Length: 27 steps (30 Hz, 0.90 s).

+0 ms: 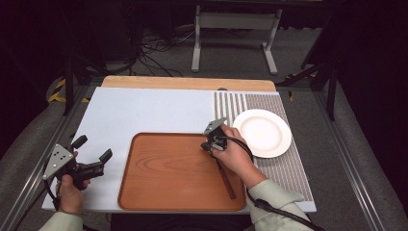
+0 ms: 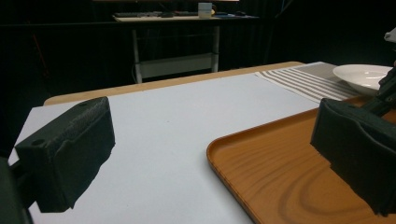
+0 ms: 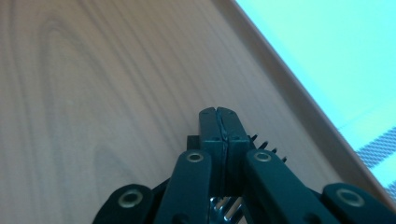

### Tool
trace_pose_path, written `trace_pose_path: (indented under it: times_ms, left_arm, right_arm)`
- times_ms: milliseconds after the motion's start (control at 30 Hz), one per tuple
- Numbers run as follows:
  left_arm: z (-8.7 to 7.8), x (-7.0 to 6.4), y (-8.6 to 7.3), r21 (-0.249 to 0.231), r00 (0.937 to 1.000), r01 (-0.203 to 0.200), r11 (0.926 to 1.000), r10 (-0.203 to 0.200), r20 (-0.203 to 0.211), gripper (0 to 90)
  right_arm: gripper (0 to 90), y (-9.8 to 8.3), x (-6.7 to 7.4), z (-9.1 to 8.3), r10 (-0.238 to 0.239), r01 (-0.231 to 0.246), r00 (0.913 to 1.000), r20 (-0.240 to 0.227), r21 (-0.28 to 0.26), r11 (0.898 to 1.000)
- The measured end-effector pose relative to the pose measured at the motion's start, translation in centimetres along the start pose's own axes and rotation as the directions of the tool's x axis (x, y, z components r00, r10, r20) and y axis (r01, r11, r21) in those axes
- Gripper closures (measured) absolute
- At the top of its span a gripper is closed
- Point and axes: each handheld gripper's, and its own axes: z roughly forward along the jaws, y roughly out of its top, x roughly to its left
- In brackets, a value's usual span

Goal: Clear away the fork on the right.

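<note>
In the high view, centre right, the right gripper point(image 1: 210, 142) is closed over the head of a wooden-handled fork point(image 1: 226, 180) lying in the tray point(image 1: 159, 168), while the left gripper point(image 1: 93, 148) gapes idle at lower left; in the left gripper view its jaws stand wide apart before the tray's rim; in the right gripper view the pads meet tip to tip with the tines point(image 3: 268, 145) peeking out behind them, so the thin fork may be barely pinched and could slip out on lifting.

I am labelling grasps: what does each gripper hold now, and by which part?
Right gripper seems shut on the fork at its metal neck near the tines; wooden handle free. Left gripper is open, holding nothing.
</note>
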Motion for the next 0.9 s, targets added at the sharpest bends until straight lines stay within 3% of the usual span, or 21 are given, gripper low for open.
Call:
trace_pose_path:
  times_ms: [900]
  left_arm:
    - [0.3, 0.0, 0.0, 0.004, 1.0, -0.005, 1.0, 0.005, 0.008, 0.3]
  right_arm:
    - [90.0, -1.9, -2.1, -1.4, 0.063, -0.066, 0.9938, 0.091, 0.025, 0.998]
